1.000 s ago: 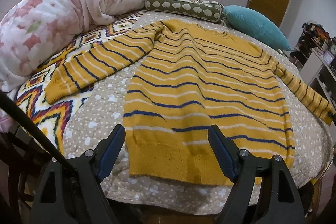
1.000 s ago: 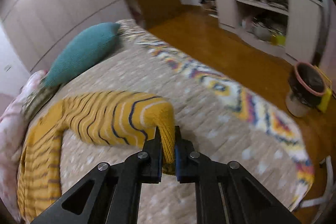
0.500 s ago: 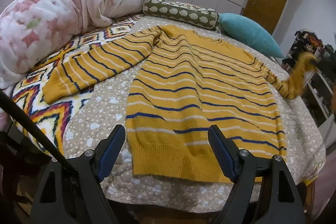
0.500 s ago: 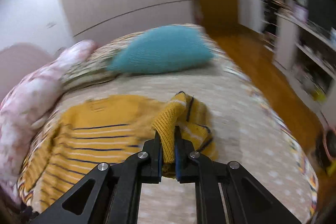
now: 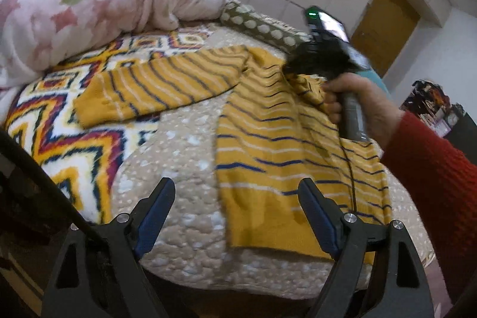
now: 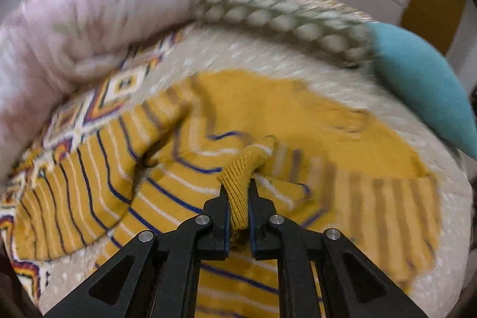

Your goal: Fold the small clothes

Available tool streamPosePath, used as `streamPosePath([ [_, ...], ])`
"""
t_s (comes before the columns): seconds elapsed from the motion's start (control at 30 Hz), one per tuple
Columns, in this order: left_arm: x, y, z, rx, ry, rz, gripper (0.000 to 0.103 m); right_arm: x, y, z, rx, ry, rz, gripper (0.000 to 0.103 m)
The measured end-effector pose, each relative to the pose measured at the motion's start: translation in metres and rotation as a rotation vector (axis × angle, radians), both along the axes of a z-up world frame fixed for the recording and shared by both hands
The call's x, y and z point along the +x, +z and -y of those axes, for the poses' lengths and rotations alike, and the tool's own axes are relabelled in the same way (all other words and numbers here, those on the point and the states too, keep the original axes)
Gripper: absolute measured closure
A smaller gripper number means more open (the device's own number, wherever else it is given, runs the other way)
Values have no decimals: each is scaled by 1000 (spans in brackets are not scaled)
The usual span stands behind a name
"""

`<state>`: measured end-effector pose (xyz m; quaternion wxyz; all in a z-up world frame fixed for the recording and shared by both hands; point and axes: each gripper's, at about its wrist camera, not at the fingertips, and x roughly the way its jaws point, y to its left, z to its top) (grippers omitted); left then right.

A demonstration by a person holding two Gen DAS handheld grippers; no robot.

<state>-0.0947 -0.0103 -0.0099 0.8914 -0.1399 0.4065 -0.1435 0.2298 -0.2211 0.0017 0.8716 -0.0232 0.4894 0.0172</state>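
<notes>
Right gripper [image 6: 237, 206] pinching sweater [image 5: 268, 139] cuff [image 6: 238, 169] over its chest; left gripper [image 5: 235, 216] spread near hem [image 5: 268, 240].

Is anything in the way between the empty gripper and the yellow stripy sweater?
Nothing visible. The open left gripper hovers by the sweater's hem with only bedspread below. The right gripper pinches the cuff.

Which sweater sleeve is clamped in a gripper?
The sleeve whose cuff sits in the right gripper, folded over the body; the other sleeve lies flat, outstretched.
</notes>
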Motion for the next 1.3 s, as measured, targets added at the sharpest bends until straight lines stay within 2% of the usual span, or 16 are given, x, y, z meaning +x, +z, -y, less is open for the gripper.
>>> streamPosePath([
  [0.07, 3, -6, -8, -15, 15, -21, 20, 8, -17, -24, 10, 63, -13, 76],
  [0.1, 4, -8, -11, -25, 22, -31, 20, 7, -18, -31, 31, 95, 1, 73],
  [0.17, 5, -12, -15, -37, 34, -43, 20, -2, -12, -39, 116, 163, 26, 62],
  [0.2, 6, -14, -17, -41, 40, -48, 20, -5, -8, -40, 138, 181, 34, 61],
  [0.33, 6, -17, -14, -41, 40, -58, 20, -29, 15, -22, 125, 183, 108, 60],
  [0.43, 7, -16, -11, -31, 35, -57, 20, -45, 23, 24, 94, 65, 138, 60],
  [0.53, 10, -18, -15, -42, 54, -72, 20, -54, 6, 70, 23, -35, 94, 71],
  [0.7, 13, -20, -29, -59, 114, -86, 20, -74, -43, 120, -43, -119, -15, 72],
  [0.77, 14, -19, -33, -55, 133, -82, 20, -84, -51, 130, -22, -130, 8, 71],
  [0.83, 14, -19, -33, -57, 140, -81, 20, -85, -50, 128, -43, -128, 14, 68],
  [0.93, 13, -19, -28, -43, 123, -69, 20, -83, -51, 119, -133, -106, 32, 55],
  [0.97, 12, -18, -27, -38, 115, -65, 20, -83, -52, 118, -142, -103, 41, 54],
  [1.07, 11, -17, -30, -43, 103, -69, 20, -83, -52, 124, -86, -136, 60, 53],
  [1.17, 9, -10, -44, -70, 117, -72, 20, -81, -43, 119, -101, -139, 19, 53],
  [1.23, 4, 2, -59, -84, 146, -47, 20, -80, -27, 102, -151, -94, 39, 55],
  [1.3, 0, 13, -76, -86, 187, -16, 20, -84, -3, 69, -158, 15, 103, 55],
])
